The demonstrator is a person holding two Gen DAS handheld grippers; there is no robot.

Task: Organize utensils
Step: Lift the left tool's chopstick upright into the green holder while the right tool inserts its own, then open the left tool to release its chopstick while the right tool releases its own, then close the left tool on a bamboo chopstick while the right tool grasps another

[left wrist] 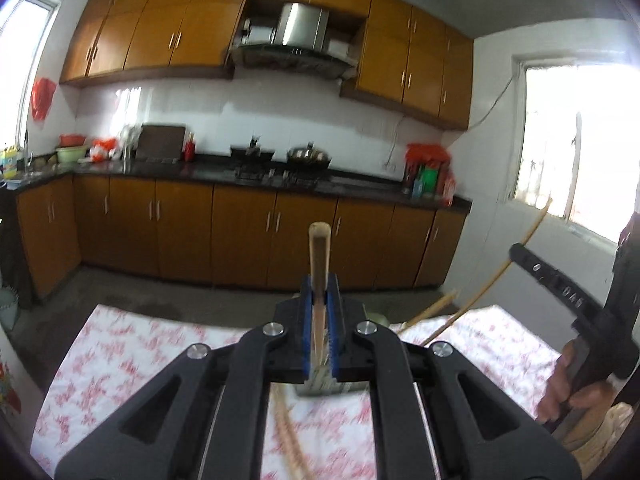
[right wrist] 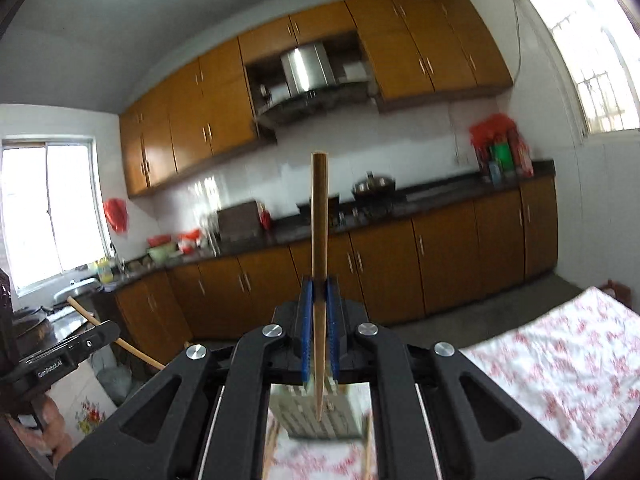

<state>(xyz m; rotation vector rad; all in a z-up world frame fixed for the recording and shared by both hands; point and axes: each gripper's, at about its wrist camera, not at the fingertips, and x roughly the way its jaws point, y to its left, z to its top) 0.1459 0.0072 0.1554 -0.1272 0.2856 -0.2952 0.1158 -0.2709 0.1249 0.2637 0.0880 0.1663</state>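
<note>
Left wrist view: the left gripper (left wrist: pixel 320 312) has its blue ribbed jaws clamped on a slim, pale wooden chopstick (left wrist: pixel 319 256) with a blunt squared tip, which juts forward and up past the pads. The grip is narrow and the wood looks smooth, so the stick could pivot or slide out if the hand swings quickly; the blur suggests movement. Below lies the surface covered by a white cloth with a red floral print (left wrist: pixel 120 352), soft and slightly rumpled. A pale slatted utensil holder (left wrist: pixel 320 386) shows through the gap behind the jaws. At right, a hand (left wrist: pixel 568 392) carries the other black tool, with two more thin bamboo sticks (left wrist: pixel 480 300) angled beside it; the two sticks could knock together.

Right wrist view: the right gripper (right wrist: pixel 320 320) is likewise clamped on a long, tapering brown wooden chopstick (right wrist: pixel 319 220), held almost upright in frame. Its pointed end hangs just over the same ribbed grey-white holder (right wrist: pixel 316 416), whose slots look narrow: a tilted stick may catch a slat and miss, or tip the light container. Glossy orange-brown cabinets (right wrist: pixel 400 260) line the background.
</note>
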